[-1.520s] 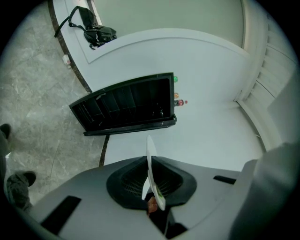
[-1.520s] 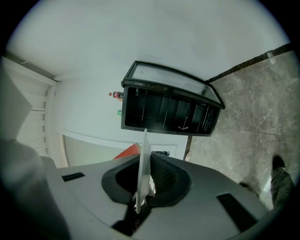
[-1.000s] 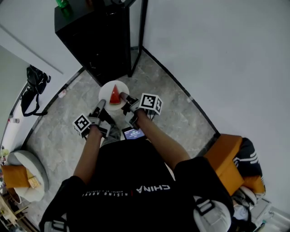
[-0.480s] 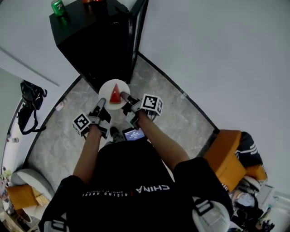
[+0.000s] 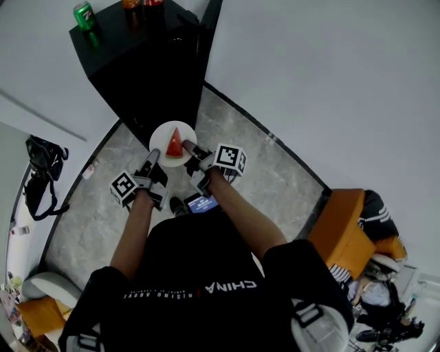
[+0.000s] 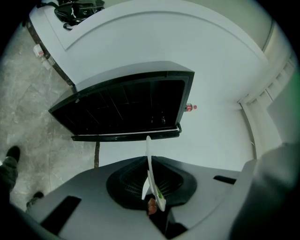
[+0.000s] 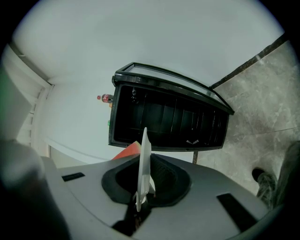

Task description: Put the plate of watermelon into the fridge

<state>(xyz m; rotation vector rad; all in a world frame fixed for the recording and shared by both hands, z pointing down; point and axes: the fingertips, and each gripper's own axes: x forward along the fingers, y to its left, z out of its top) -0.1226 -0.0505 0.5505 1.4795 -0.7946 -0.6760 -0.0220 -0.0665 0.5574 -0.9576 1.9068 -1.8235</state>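
Observation:
A white plate [image 5: 165, 135] carries a red watermelon wedge [image 5: 174, 144] and hangs level in front of the black fridge [image 5: 144, 65]. My left gripper [image 5: 153, 157] is shut on the plate's near left rim, and my right gripper [image 5: 187, 146] is shut on its near right rim. In the left gripper view the plate [image 6: 149, 164] shows edge-on between the jaws of that gripper [image 6: 153, 199], with the open dark fridge interior [image 6: 126, 105] beyond. In the right gripper view the plate [image 7: 143, 164] again stands edge-on in that gripper [image 7: 140, 199], the wedge [image 7: 128, 151] showing to its left.
The fridge door [image 5: 210, 24] stands open at the right of the cabinet. A green can [image 5: 84, 14] and red cans [image 5: 134, 3] stand on top. A black bag [image 5: 41, 161] hangs at the left wall. An orange stool [image 5: 340, 230] stands at the right. The floor is grey marble.
The head view has swung, bringing the fridge's top and its cans into sight. Both grippers keep their hold on the plate, which stays in front of the fridge.

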